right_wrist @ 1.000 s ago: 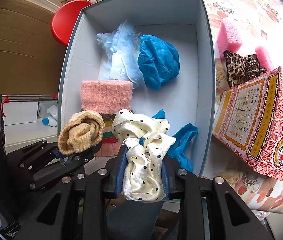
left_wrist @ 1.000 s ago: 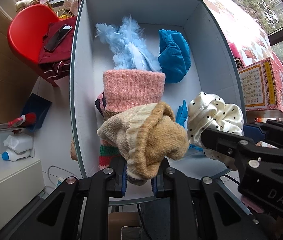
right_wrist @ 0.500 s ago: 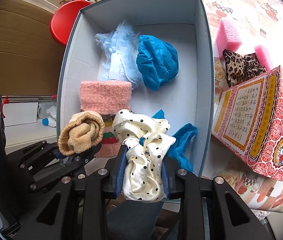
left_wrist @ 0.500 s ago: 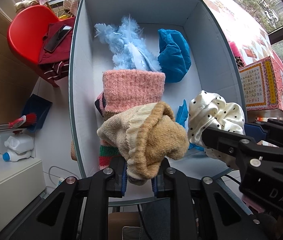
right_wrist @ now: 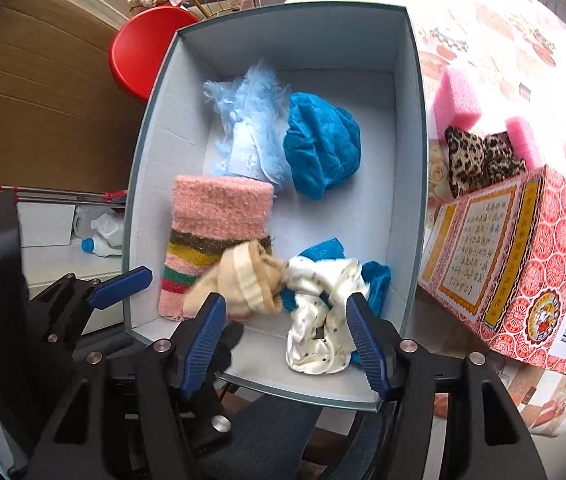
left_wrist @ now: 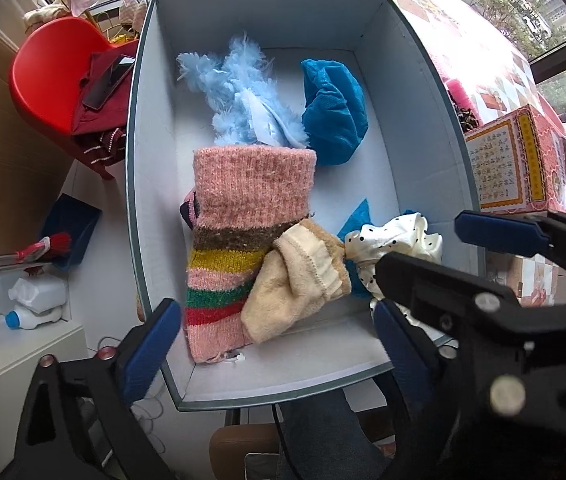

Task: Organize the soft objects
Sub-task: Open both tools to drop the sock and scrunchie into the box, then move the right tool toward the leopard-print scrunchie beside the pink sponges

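A grey box (left_wrist: 415,92) (right_wrist: 411,128) holds soft things. A tan sock (left_wrist: 299,280) (right_wrist: 247,280) lies in its near end against a pink striped sock (left_wrist: 243,232) (right_wrist: 211,232). A white dotted cloth (left_wrist: 395,248) (right_wrist: 323,320) lies beside it on a blue cloth (right_wrist: 375,280). Further back are a light blue feathery piece (left_wrist: 243,96) (right_wrist: 251,128) and a teal cloth (left_wrist: 335,112) (right_wrist: 323,144). My left gripper (left_wrist: 275,344) is open and empty above the tan sock. My right gripper (right_wrist: 287,336) is open and empty over the dotted cloth.
A red patterned carton (right_wrist: 523,272) (left_wrist: 515,168) stands right of the box. Pink sponges (right_wrist: 459,96) and a leopard-print cloth (right_wrist: 479,160) lie on the tablecloth behind it. A red chair (left_wrist: 55,84) with a phone (left_wrist: 109,80) stands at the left.
Both grippers have opened. The tan sock dropped from the left one and the dotted cloth dropped from the right one into the near end of the box.
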